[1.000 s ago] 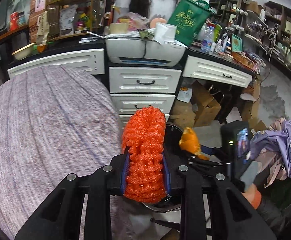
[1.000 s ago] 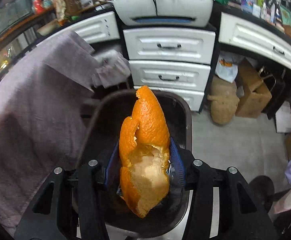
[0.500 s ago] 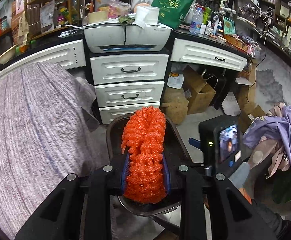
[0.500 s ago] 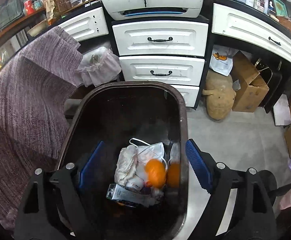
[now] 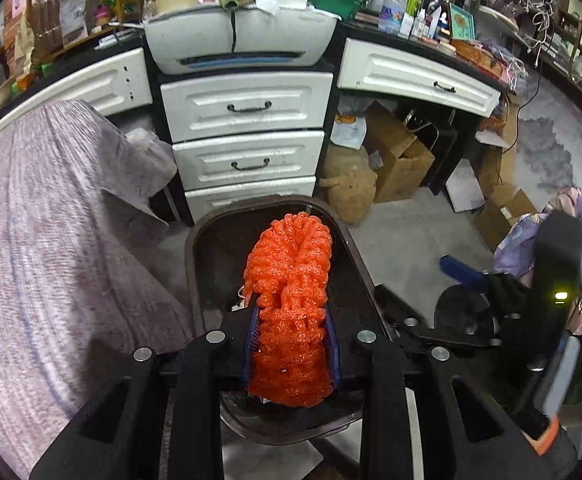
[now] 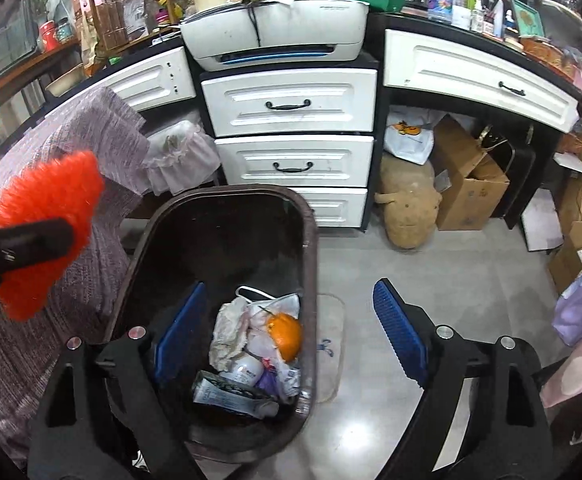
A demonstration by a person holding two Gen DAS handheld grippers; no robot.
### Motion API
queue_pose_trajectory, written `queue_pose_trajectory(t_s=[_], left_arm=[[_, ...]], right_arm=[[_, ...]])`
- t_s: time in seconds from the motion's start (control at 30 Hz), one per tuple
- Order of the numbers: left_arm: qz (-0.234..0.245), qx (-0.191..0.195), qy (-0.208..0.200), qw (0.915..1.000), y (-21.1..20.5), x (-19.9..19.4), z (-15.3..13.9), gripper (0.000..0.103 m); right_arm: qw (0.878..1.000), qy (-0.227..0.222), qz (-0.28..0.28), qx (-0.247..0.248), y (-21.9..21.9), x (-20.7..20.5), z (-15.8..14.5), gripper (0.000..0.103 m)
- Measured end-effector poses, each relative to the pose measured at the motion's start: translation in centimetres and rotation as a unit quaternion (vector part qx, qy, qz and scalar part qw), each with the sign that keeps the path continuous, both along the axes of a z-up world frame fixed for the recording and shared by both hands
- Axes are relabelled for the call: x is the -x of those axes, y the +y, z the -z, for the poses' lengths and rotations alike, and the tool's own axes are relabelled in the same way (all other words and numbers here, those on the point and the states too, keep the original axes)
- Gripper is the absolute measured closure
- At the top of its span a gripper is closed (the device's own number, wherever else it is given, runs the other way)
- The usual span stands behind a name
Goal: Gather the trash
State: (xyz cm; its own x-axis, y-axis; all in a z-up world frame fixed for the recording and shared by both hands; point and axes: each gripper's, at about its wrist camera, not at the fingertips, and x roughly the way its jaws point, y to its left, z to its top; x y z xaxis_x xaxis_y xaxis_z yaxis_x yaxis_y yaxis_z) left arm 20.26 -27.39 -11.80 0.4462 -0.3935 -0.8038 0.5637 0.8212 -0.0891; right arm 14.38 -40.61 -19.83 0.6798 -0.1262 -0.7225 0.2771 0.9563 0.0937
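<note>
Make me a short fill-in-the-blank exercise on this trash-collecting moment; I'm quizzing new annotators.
1. The left gripper is shut on an orange foam ____.
2. The right gripper is ____, with nothing between its fingers.
3. The orange peel lies inside the ____, on crumpled white trash.
4. The bin stands in front of white ____ with dark handles.

Missing words: net; open; bin; drawers

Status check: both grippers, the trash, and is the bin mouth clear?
Left gripper shut on orange foam net, over trash bin. Right gripper open, empty. Orange peel lies in the bin. Nothing blocks the mouth.
</note>
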Motion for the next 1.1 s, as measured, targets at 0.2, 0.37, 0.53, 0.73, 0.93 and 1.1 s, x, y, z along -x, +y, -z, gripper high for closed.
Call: queue_pose_trajectory(t_s=[0.2, 0.37, 0.53, 0.73, 0.93, 1.1], left_arm=[[-0.003, -0.007, 0.01, 0.9999, -0.6, -0.5, 1.3, 0.071], [-0.007, 0.0, 0.019, 0.9998, -0.6, -0.8, 2.2, 0.04], [-0.017, 0.007, 0.031, 0.9993, -0.5, -1.2, 3.0, 0.021], [-0.021, -0.011, 0.024, 0.9994, -0.1, -0.7, 3.0, 0.017], [-0.032, 0.009, -0.017, 0.9993, 2.0, 1.6, 0.3, 0.007], [-0.042, 0.03, -0.061, 0.9968, 4.5, 4.2, -3.3, 0.006]], right_arm=[[1.0, 0.009, 0.027, 0.01, -1.7, 1.2, 0.2, 0.019], [0.999, 0.015, 0.044, 0.004, -3.0, 1.7, 0.6, 0.019], [0.999, 0.015, 0.046, 0.002, -3.1, 1.8, 0.5, 0.019], [0.999, 0.008, 0.047, 0.004, -2.9, 2.1, -0.2, 0.019], [0.999, -0.012, 0.045, 0.0, -2.7, 2.7, -1.9, 0.019], [0.998, -0.048, 0.031, -0.019, -1.4, 3.3, -4.8, 0.012]])
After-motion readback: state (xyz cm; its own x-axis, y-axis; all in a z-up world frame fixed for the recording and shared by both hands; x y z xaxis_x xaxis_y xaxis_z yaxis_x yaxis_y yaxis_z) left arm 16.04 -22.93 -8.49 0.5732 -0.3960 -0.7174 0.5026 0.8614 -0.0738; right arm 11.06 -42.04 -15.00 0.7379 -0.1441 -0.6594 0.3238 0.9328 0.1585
